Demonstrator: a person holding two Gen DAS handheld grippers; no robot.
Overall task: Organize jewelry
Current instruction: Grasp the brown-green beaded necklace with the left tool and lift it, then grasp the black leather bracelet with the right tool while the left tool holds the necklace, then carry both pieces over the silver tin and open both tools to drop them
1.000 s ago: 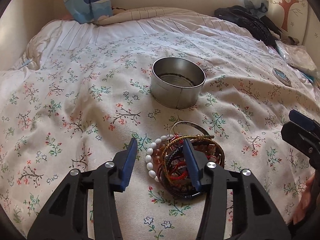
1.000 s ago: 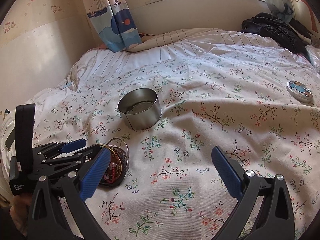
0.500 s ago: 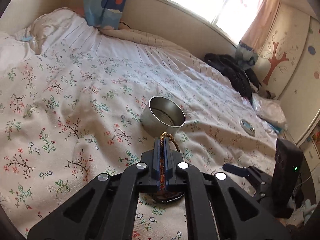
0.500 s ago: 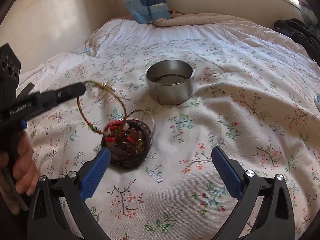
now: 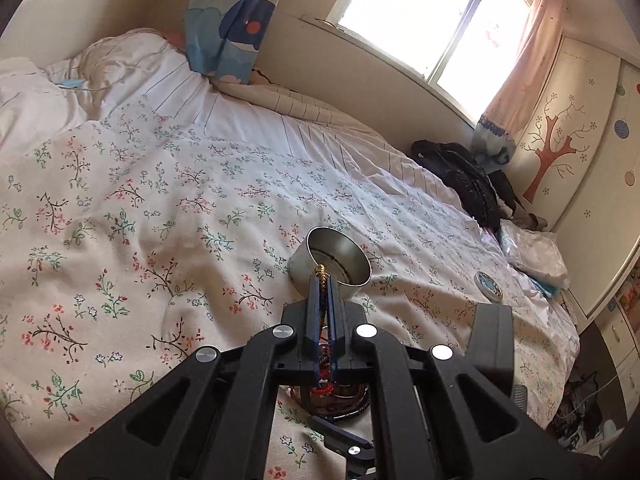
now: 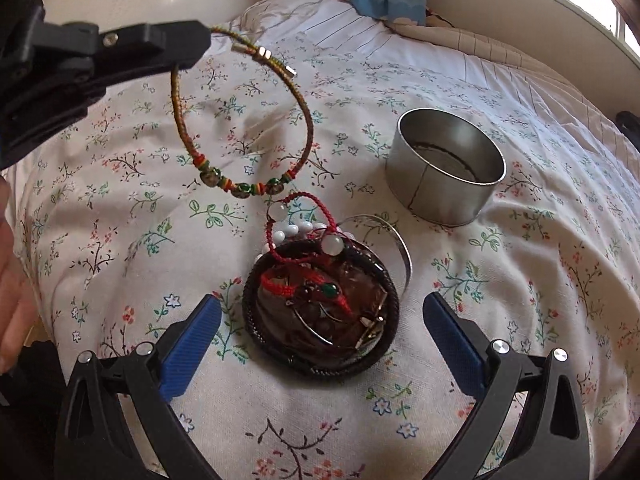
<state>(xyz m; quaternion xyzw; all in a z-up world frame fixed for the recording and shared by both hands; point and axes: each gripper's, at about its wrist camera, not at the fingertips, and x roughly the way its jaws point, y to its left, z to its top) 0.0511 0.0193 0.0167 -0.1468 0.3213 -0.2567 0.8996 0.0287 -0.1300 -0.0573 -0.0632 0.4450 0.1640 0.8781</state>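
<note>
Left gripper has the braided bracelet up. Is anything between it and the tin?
Nothing visible. The braided bracelet hangs from the left gripper above bare bedspread; the open tin sits beyond, with the jewelry pile off the path.

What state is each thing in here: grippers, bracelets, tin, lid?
left gripper: shut on the braided bracelet.
right gripper: open, holding nothing.
braided bracelet: lifted, dangling above the bedspread.
jewelry pile: heaped on the bedspread, red cord on top.
metal tin: upright, open.
round lid: flat on the bedspread, apart from the tin.
</note>
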